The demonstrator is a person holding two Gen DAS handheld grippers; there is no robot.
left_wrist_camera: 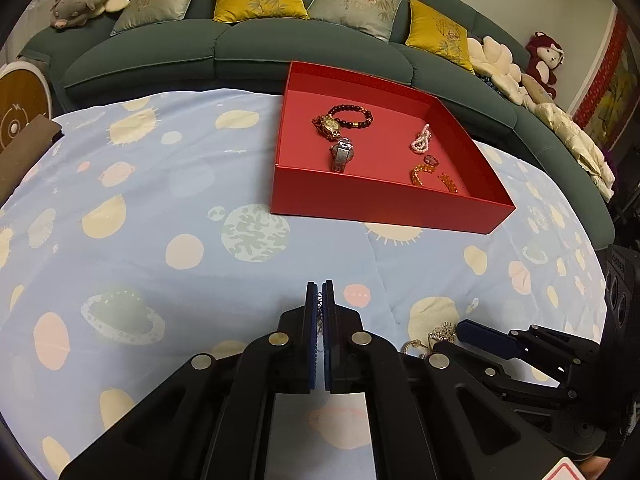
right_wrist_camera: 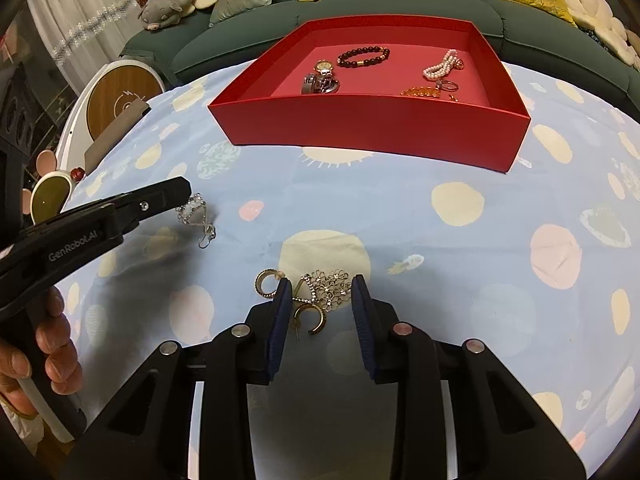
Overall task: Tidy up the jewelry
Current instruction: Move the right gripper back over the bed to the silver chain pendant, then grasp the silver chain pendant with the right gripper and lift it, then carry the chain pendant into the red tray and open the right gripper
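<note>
A red box (left_wrist_camera: 384,202) (right_wrist_camera: 372,124) stands on the planet-print blue cloth and holds a dark bead bracelet (left_wrist_camera: 352,116), two watches (left_wrist_camera: 341,154), a pearl piece (left_wrist_camera: 422,138) and amber pieces (left_wrist_camera: 424,174). My left gripper (left_wrist_camera: 320,292) is shut on a silver crystal drop earring (right_wrist_camera: 196,216) that hangs just above the cloth, left of the right gripper. My right gripper (right_wrist_camera: 320,292) is open, low over the cloth, its jaws on either side of a crystal flower earring (right_wrist_camera: 330,286) and gold hoop earrings (right_wrist_camera: 312,316). These pieces also show in the left wrist view (left_wrist_camera: 430,338).
A green sofa (left_wrist_camera: 240,52) with cushions and plush toys curves behind the table. A round wooden and white object (right_wrist_camera: 120,98) and a brown pad (right_wrist_camera: 114,134) lie at the cloth's left edge. Bare cloth lies between the grippers and the box.
</note>
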